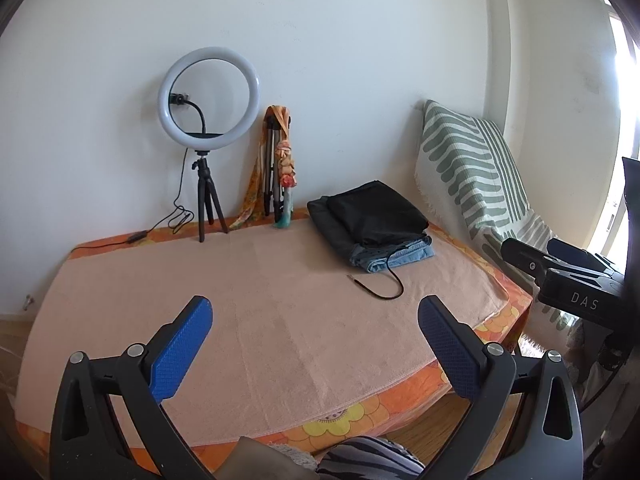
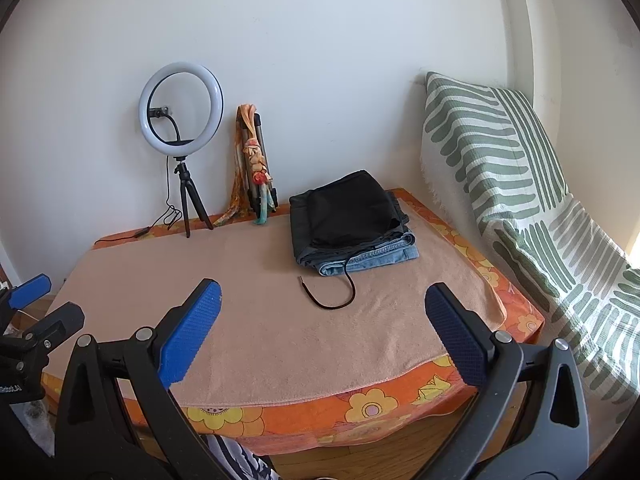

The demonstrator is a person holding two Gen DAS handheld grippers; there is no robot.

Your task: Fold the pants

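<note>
Folded pants (image 2: 352, 224) stacked far right on towel (image 2: 260, 320), cord (image 2: 336, 292) trailing; soft, limp, probably light; best pinched at edges; left gripper (image 1: 316, 344) and right gripper (image 2: 324, 336) agape, empty.

The towel (image 2: 260, 300) on the table looks like soft matt terry cloth, a little rough. Under it the flowered tablecloth (image 2: 360, 408) is a smoother printed cloth. At 1 o'clock the black pants (image 2: 344, 212) are matt fabric, lying on blue jeans (image 2: 376, 258) of coarse denim. The cord (image 2: 340, 296) looks woven with a metal tip. At 11 o'clock the ring light (image 2: 181, 108) is smooth glossy plastic. The left gripper (image 1: 316, 344) and right gripper (image 2: 322, 332) have matt black plastic arms, dotted rubbery blue pads and shiny metal bolts.
</note>
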